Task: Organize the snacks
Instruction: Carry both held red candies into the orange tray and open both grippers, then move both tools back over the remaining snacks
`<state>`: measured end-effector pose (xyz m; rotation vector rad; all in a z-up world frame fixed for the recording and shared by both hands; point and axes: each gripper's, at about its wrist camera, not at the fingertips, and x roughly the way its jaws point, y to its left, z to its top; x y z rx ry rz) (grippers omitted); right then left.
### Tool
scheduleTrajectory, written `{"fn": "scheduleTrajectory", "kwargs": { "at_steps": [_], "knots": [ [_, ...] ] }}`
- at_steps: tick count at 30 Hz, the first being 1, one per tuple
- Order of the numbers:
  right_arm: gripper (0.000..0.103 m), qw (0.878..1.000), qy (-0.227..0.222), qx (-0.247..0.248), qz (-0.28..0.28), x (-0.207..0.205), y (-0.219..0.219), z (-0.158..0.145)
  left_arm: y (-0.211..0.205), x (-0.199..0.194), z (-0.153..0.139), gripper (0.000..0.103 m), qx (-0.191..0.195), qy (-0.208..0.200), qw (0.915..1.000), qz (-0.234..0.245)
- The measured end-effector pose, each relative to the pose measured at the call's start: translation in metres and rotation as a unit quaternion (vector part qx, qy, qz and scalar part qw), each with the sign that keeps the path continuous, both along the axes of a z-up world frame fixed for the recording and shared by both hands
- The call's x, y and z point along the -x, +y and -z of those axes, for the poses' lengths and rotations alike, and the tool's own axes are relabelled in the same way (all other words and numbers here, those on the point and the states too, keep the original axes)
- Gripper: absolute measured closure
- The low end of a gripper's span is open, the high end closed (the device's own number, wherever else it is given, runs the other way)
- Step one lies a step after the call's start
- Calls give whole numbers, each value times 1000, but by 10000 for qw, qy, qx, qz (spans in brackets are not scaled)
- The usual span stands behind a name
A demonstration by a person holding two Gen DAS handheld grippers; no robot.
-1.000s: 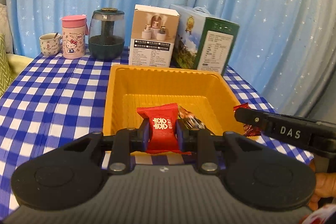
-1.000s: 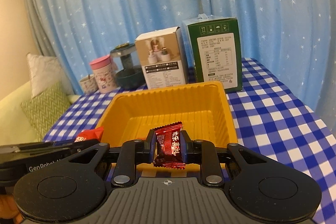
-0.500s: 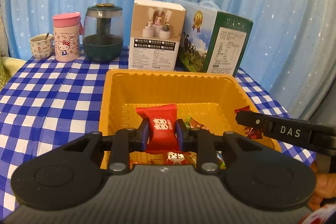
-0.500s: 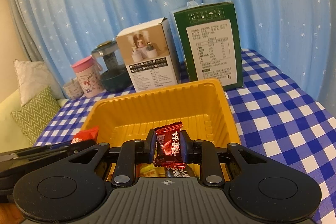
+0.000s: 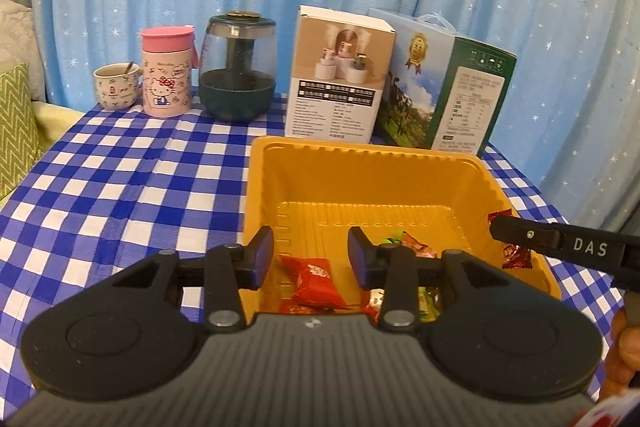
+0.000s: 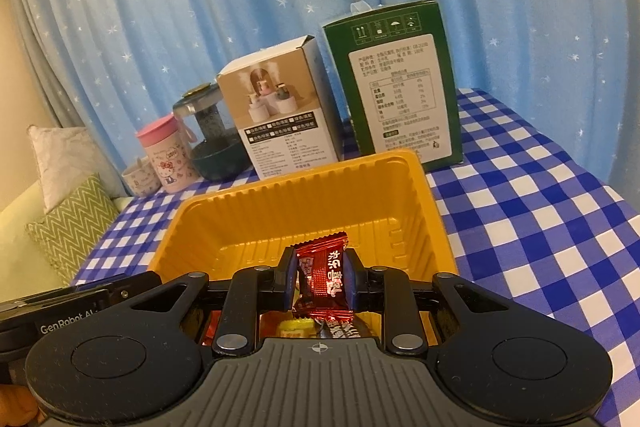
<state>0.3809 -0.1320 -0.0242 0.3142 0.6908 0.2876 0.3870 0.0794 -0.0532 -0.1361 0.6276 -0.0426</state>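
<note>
A yellow plastic tray (image 5: 332, 163) sits on the blue checked tablecloth, also in the right wrist view (image 6: 240, 215). My left gripper (image 5: 311, 257) is open over the tray's near end. A red candy packet (image 5: 314, 281) lies in the tray just below its fingers, among several other wrapped sweets (image 5: 408, 247). My right gripper (image 6: 320, 277) is shut on a dark red candy (image 6: 326, 277) above the tray's near right side. That gripper and its candy (image 5: 516, 255) also show at the right of the left wrist view.
Behind the tray stand a white box (image 5: 336, 75), a green box (image 5: 460, 99), a dark glass jar (image 5: 238, 67), a pink Hello Kitty cup (image 5: 167, 71) and a small mug (image 5: 116, 87). A green cushion (image 6: 68, 227) lies left of the table.
My left gripper has opened and the red candy packet has dropped into the tray. My right gripper has moved further over the tray, still holding its candy.
</note>
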Motion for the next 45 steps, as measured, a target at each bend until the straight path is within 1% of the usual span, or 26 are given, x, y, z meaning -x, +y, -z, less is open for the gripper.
{"fn": "scheduleTrajectory", "kwargs": {
  "at_steps": [4, 5, 6, 7, 8, 9, 14, 19, 23, 28, 31, 33, 37, 42, 45],
  "knots": [
    [78, 9998, 11, -179, -48, -2, 1, 3, 1, 2, -1, 66, -13, -32, 10000, -1],
    [75, 9996, 31, -272, -117, -4, 1, 4, 0, 2, -1, 67, -33, -32, 10000, 10],
    [61, 9992, 74, -356, -168, -5, 1, 6, 0, 2, 0, 67, -50, -26, 10000, 15],
    [42, 9990, 104, -410, -148, -6, 1, 7, 0, 2, 1, 66, -69, -14, 10000, 21],
    [36, 9989, 96, -457, -87, -5, -1, 8, 0, 2, 1, 66, -83, 1, 10000, 22],
    [35, 9988, 61, -492, -15, -4, -3, 7, 0, 2, 2, 65, -83, 13, 10000, 10],
    [35, 9986, -51, -468, 225, -3, -11, 0, 2, 4, 1, 64, -85, -1, 10000, -25],
    [35, 9990, -102, -346, 275, 1, -12, -2, -2, 8, -1, 63, -114, -5, 9999, 34],
    [35, 9991, -147, -260, 298, 6, -15, -5, -6, 12, -4, 58, -5, -16, 10000, 91],
    [35, 9991, -164, -128, 360, 16, -18, -8, -13, 22, -8, 56, -89, -64, 9998, 180],
    [35, 9990, -179, -80, 394, 27, -21, -11, -14, 33, -10, 54, -139, -71, 9997, 186],
    [35, 9990, -180, -38, 397, 36, -23, -13, -14, 42, -11, 50, -122, -62, 9998, 166],
    [35, 9990, -169, 20, 412, 56, -26, -19, -15, 63, -16, 48, -58, -35, 9999, 110],
    [35, 9985, -197, -77, 501, 90, -33, -28, -19, 94, -23, 42, 13, -16, 10000, 60],
    [35, 9985, -229, -42, 488, 111, -34, -35, -21, 117, -23, 40, 102, 40, 9999, 19]
  ]
}}
